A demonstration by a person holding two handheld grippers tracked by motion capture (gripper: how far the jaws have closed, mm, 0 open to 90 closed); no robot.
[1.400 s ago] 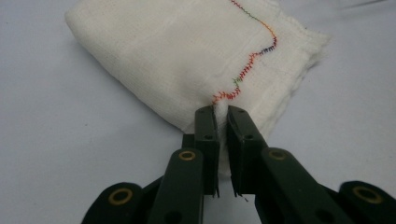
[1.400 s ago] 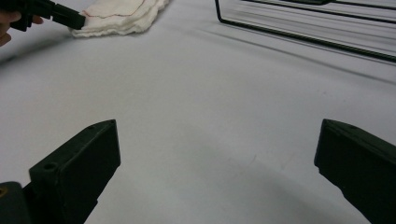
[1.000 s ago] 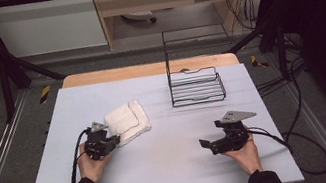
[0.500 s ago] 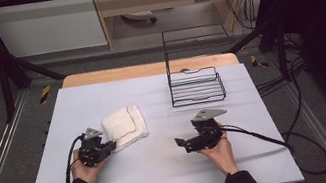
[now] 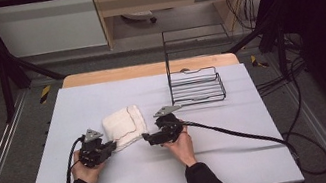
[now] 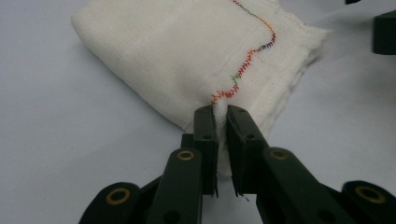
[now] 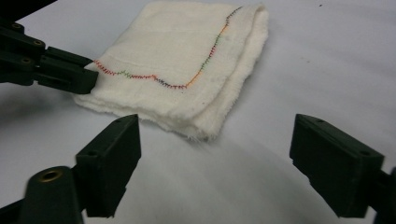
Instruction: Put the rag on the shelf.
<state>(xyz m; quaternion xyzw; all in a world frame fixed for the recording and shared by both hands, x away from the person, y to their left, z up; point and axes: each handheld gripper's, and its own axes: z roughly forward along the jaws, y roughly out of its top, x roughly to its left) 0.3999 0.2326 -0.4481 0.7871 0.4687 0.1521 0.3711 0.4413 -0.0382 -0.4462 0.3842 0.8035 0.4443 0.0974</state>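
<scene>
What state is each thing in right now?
Cloth: folded, flat on the table, one corner pinched.
Left gripper: shut on the cloth's corner.
Right gripper: open, jaws have just been closing, nothing between them, facing the cloth.
Wire rack: upright, empty.

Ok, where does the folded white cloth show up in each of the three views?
High view: folded white cloth lies left of centre on the table, between the two claws.
Left gripper view: it fills the upper middle, one corner pinched by the left claw.
Right gripper view: upper centre.
Shared landmark: its multicoloured stitching.
</scene>
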